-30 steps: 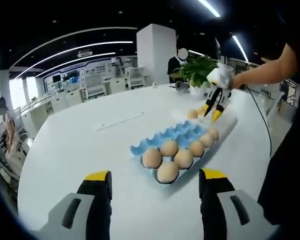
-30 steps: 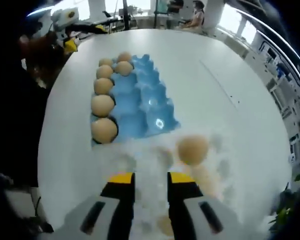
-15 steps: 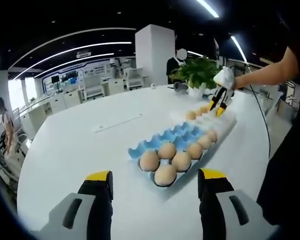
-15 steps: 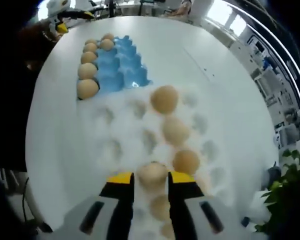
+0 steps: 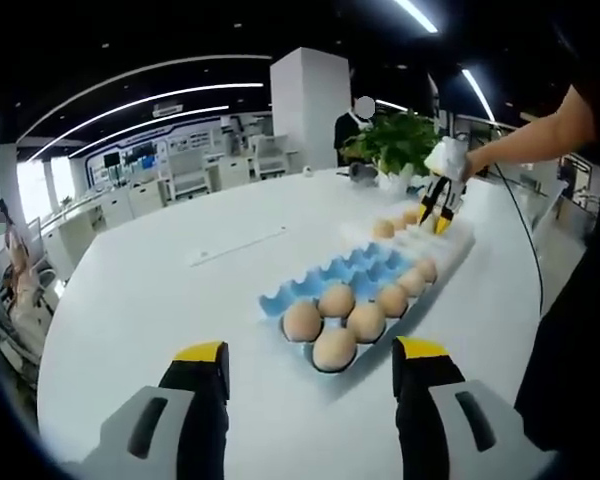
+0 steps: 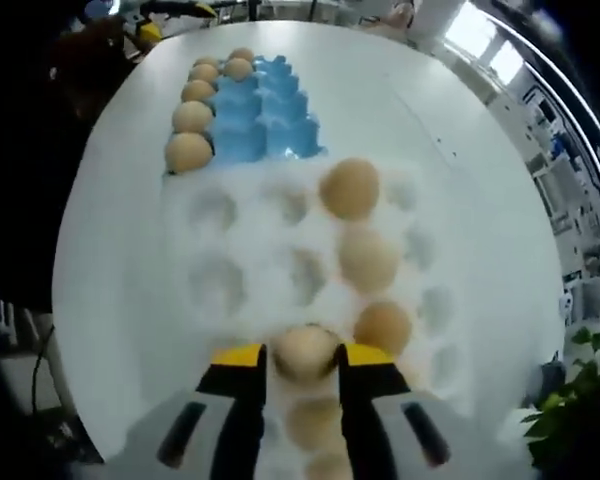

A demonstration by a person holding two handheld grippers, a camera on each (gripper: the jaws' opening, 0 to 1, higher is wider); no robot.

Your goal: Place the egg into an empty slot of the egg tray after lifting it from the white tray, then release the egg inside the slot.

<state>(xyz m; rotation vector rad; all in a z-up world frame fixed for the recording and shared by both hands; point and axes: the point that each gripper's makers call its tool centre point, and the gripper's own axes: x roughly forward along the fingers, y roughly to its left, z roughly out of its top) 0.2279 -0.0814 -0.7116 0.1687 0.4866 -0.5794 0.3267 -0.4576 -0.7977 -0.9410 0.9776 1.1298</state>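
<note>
In the right gripper view, my right gripper [image 6: 303, 357] is shut on a tan egg [image 6: 305, 348] over the white tray [image 6: 215, 290]; I cannot tell if the egg is off its cup. Three more eggs [image 6: 368, 258] sit in a row beyond it in that tray. The blue egg tray [image 6: 265, 110] lies further on, with a column of eggs [image 6: 193, 117] along its left side and empty slots on its right. In the left gripper view, my left gripper [image 5: 312, 352] hangs open above the table, short of the blue egg tray [image 5: 340, 272]. The right gripper [image 5: 440, 205] stands over the white tray [image 5: 442, 240].
Both trays lie end to end on a large white round table [image 5: 160, 290]. A potted green plant [image 5: 395, 140] stands at the table's far edge behind the white tray. A person's arm [image 5: 525, 140] reaches in from the right. Desks and people are in the background.
My right gripper moved from the white tray's near edge further over it, and an egg now sits between its jaws. The left gripper has barely moved.
</note>
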